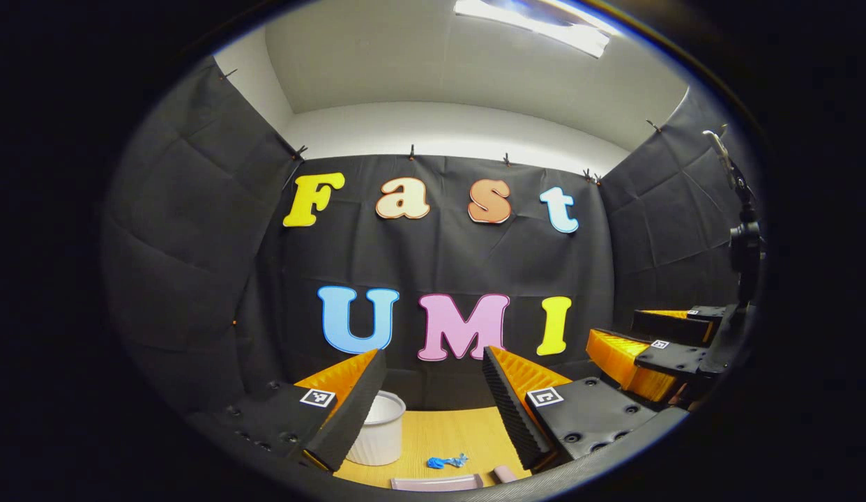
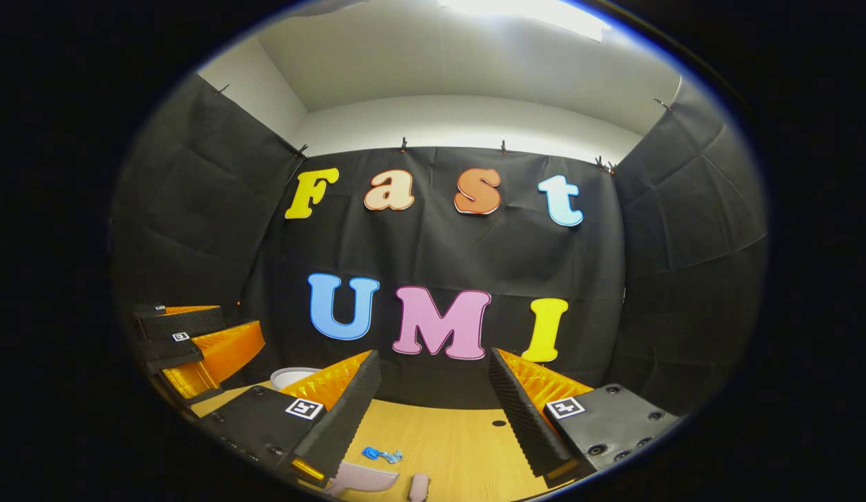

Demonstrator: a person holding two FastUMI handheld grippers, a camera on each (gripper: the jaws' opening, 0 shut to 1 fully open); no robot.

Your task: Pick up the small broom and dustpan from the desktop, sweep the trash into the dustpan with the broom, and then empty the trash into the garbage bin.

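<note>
Below both open, empty pairs of jaws, on the counter (image 2: 461,446), lie a pale dustpan (image 1: 433,482), broom handle (image 2: 419,487) and blue scrap (image 1: 445,461). Judged light, rigid plastic; grip each by its handle.

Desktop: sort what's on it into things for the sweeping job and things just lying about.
For the job:
- blue scrap of trash
- white bin
- pinkish dustpan edge, likely
- pinkish handle end, likely the broom
- left gripper and right gripper, both with jaws open, holding nothing

Just lying about:
- nothing loose that I can see on the desktop
</note>
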